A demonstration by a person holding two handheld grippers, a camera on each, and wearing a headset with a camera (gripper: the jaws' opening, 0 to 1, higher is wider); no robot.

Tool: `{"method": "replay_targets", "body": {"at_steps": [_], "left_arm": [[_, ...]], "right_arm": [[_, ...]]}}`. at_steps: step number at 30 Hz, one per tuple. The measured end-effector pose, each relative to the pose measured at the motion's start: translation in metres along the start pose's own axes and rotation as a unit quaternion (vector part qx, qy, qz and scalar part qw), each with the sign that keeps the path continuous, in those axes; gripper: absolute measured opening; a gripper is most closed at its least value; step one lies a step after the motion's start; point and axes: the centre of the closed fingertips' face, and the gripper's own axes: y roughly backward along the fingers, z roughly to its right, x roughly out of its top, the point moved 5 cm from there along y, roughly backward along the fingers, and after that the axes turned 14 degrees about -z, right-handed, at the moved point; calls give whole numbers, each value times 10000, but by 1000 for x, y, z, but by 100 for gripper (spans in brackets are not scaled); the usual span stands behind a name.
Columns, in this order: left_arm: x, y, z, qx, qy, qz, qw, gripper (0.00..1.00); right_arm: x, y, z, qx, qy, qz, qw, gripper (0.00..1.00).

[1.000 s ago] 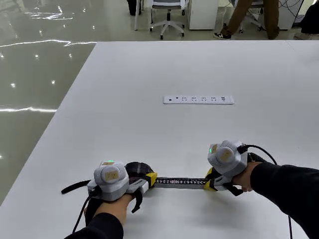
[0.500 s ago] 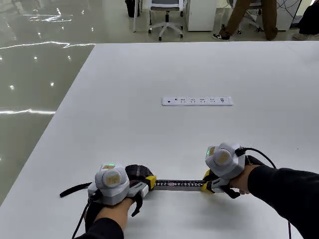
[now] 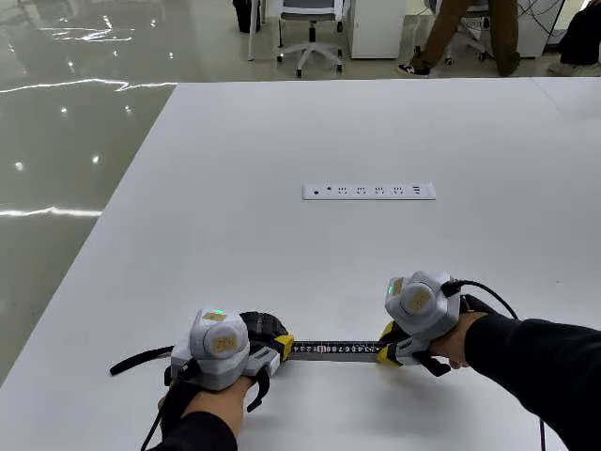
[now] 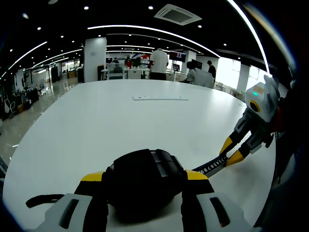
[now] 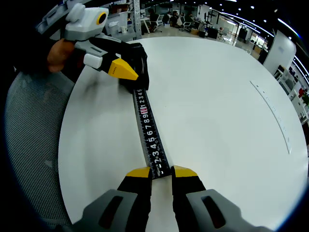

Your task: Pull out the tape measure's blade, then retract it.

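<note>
head view, near to far.

- table (image 3: 235, 150): white. its near edge runs just under both hands, and its left edge is near the left hand.
- left gripper (image 3: 280, 344): at the near left, jaws pointing right and clamped on the tape measure case (image 3: 260, 328). the left gripper view shows a yellow tip on each side of the black body.
- strap (image 3: 141, 358): black, trailing left from the case toward the table's left edge.
- blade (image 3: 334, 349): drawn out a short way and lying flat just above the surface, with its printed face up. its long axis runs left to right, roughly parallel to the near edge. the case mouth faces right. in the right gripper view the low numerals are at the free end and climb toward the case.
- right gripper (image 3: 383, 351): at the near right, jaws pointing left and pinched on the blade's free end.
- open room: bare tabletop ahead of and to the right of both grippers.
- power strip (image 3: 369, 192): white, mid-table, lying crosswise and well apart from the tape.
- beyond the far edge: glossy floor (image 3: 66, 113), office chair (image 3: 311, 28), a person's legs (image 3: 460, 33).
</note>
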Motion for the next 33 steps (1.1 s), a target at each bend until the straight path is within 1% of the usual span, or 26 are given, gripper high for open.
{"method": "replay_targets", "body": {"at_steps": [1,2,3,5,11,24,33], "left_arm": [[0,1,0,-14,6,4,10000,57],[-1,0,-1,-33,25,11,10000,57],[-1,0,-1,-44,36,17,10000,57],[-1,1,-1,-67,52,11,10000,57],[-1,1,-1,-95,38,17,9999,57],[-1,2,-1,-137,60,14,9999,57],[-1,3,-1,-179,81,6,9998,57]], "right_arm": [[0,0,-1,-13,20,-10,10000,11],[2,0,-2,-100,169,58,9998,11],[3,0,-2,-134,214,146,9996,11],[3,-1,-1,-80,66,177,9998,11],[8,-3,-2,-72,128,213,9997,11],[17,-7,-4,-31,128,286,9995,11],[26,-10,-8,-24,125,357,9993,11]]}}
